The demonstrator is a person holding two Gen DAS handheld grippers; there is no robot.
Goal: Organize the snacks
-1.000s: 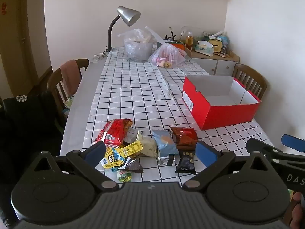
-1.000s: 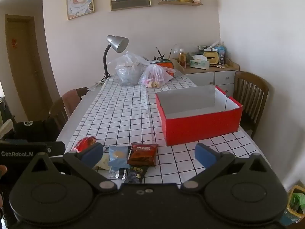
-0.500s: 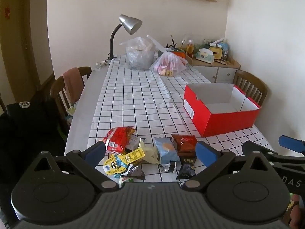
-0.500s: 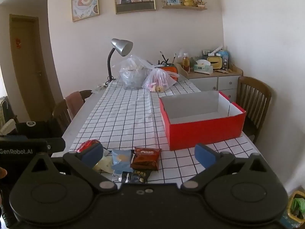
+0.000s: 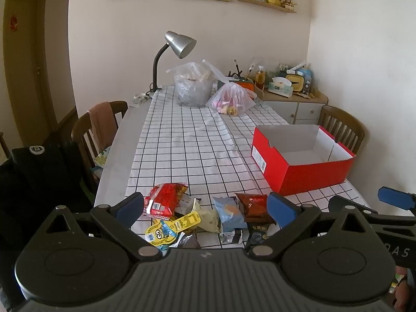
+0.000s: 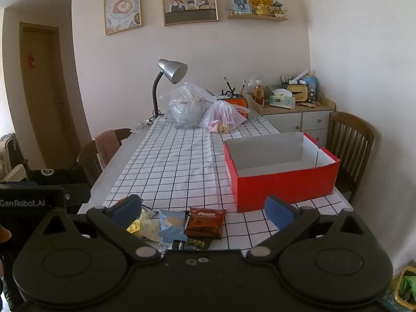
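Observation:
Several snack packets lie in a heap at the near edge of the checked tablecloth: a red bag, a yellow cartoon packet, a light blue packet, a brown packet and a dark packet. An open red box with a white inside stands to their right, with nothing in it. My left gripper hangs open above the heap. My right gripper is open too, holding nothing; its blue fingertip shows at the left wrist view's right edge.
Two plastic bags and a grey desk lamp stand at the table's far end. Wooden chairs flank the table. A sideboard with clutter sits in the back corner. A black bag rests at the left.
Both grippers have risen and tilted upward, so the snacks sit lower in the frames and more of the wall pictures shows. Nothing on the table has moved.

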